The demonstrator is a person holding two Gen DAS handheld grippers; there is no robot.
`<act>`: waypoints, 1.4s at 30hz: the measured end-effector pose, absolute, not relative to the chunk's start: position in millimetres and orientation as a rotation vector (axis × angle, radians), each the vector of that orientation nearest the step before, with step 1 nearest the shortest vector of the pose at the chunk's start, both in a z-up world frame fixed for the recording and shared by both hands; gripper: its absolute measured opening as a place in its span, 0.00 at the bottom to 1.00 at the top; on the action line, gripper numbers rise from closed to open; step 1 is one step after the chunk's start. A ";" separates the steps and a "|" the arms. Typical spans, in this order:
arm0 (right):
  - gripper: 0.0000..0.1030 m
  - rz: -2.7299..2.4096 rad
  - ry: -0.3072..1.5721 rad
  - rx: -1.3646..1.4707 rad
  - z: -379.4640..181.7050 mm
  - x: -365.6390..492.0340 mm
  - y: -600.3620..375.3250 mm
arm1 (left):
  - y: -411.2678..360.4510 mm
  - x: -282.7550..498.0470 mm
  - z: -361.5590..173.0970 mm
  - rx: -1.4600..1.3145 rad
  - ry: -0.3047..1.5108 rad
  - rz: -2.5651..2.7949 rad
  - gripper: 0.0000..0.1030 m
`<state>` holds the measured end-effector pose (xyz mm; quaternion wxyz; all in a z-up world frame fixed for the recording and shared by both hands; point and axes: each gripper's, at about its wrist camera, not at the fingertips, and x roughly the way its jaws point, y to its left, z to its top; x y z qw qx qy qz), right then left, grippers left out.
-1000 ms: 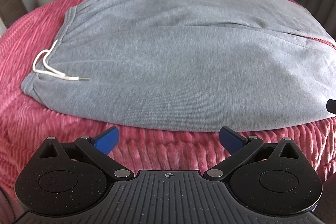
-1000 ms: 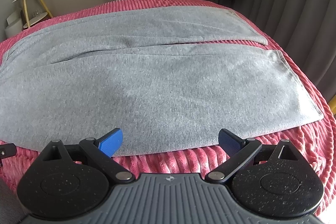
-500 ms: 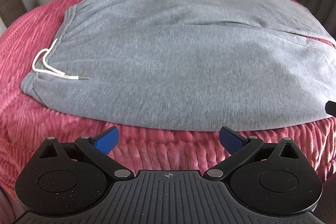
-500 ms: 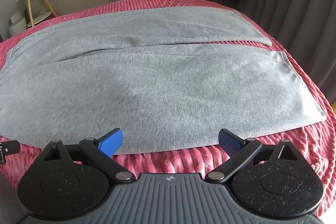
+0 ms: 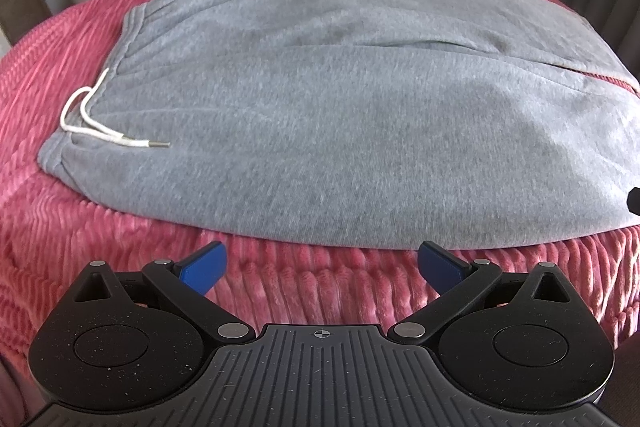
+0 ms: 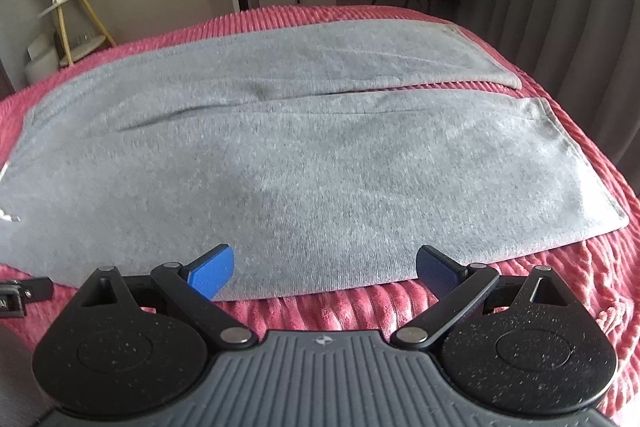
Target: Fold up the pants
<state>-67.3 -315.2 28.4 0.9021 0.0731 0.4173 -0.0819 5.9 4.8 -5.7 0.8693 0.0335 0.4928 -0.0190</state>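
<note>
**A:** How far along are you?

**B:** Barely started, by my reading. The pants (image 5: pixel 340 115) lie flat across the bed (image 5: pixel 48 207), both legs side by side, no fold made yet.

**A:** And your grippers?

**B:** Your left gripper (image 5: pixel 322 265) and right gripper (image 6: pixel 324 267) both gape wide, holding nothing, at the near edge. Every fold is left.
</note>
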 end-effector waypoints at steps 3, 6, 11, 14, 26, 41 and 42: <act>0.95 -0.176 0.873 0.186 29.6 -66.2 -320.8 | 3.6 7.7 -6.2 0.076 1.041 -0.035 1.00; 0.95 -0.187 0.892 0.213 28.0 -64.4 -325.5 | 0.2 9.6 -7.9 0.101 1.042 -0.026 1.00; 0.95 -0.196 0.901 0.211 23.6 -61.7 -326.1 | -3.0 12.7 -12.2 0.134 1.043 -0.021 1.00; 0.95 -0.195 0.907 0.204 22.2 -59.0 -325.6 | -2.9 14.6 -13.5 0.137 1.046 -0.020 1.00; 0.95 -0.111 0.902 0.257 42.6 -24.0 -348.1 | 9.7 52.0 13.6 0.037 0.951 0.094 1.00; 0.92 -0.354 0.950 0.580 37.6 285.3 -474.4 | 48.6 189.1 -16.4 -0.148 0.809 0.455 1.00; 0.88 -0.380 0.959 0.556 33.1 306.5 -477.3 | 56.6 193.7 -18.4 -0.163 0.812 0.448 1.00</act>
